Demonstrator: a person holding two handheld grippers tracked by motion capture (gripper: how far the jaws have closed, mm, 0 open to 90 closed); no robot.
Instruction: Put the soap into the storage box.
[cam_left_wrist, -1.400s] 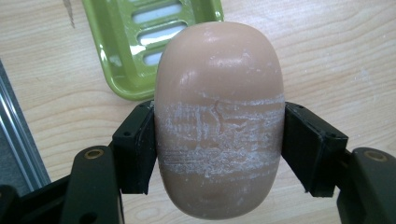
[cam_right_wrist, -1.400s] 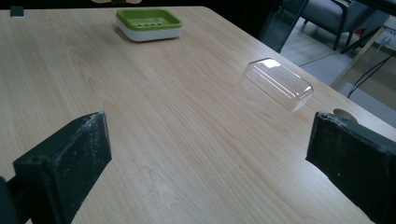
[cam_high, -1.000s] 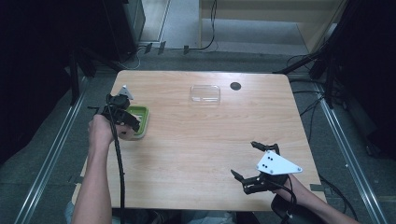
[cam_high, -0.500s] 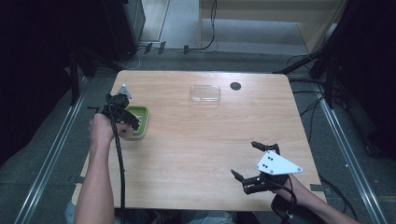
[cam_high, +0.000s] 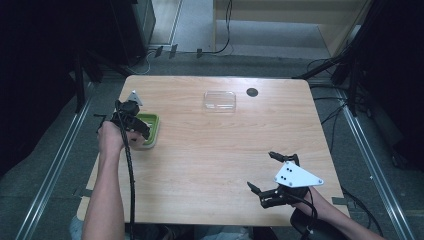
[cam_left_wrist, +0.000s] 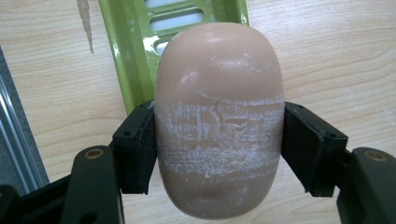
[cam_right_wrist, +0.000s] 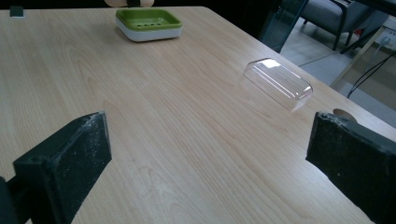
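In the left gripper view an oval beige soap bar (cam_left_wrist: 219, 116) with whitish scuffs sits between the two black pads of my left gripper (cam_left_wrist: 219, 149), which is shut on it. Behind the soap lies the slotted green soap dish (cam_left_wrist: 126, 51). In the high view the left gripper (cam_high: 131, 120) hovers at the left rim of the green dish (cam_high: 151, 131), near the table's left edge. My right gripper (cam_high: 261, 170) rests low over the front right of the table, its jaws wide apart (cam_right_wrist: 210, 158) with nothing between them.
A clear plastic lid (cam_high: 219, 100) lies at the back middle of the wooden table (cam_high: 210, 160); it also shows in the right gripper view (cam_right_wrist: 279, 83). A small dark round spot (cam_high: 252, 92) is beside it. The green dish (cam_right_wrist: 148, 23) is far across from the right gripper.
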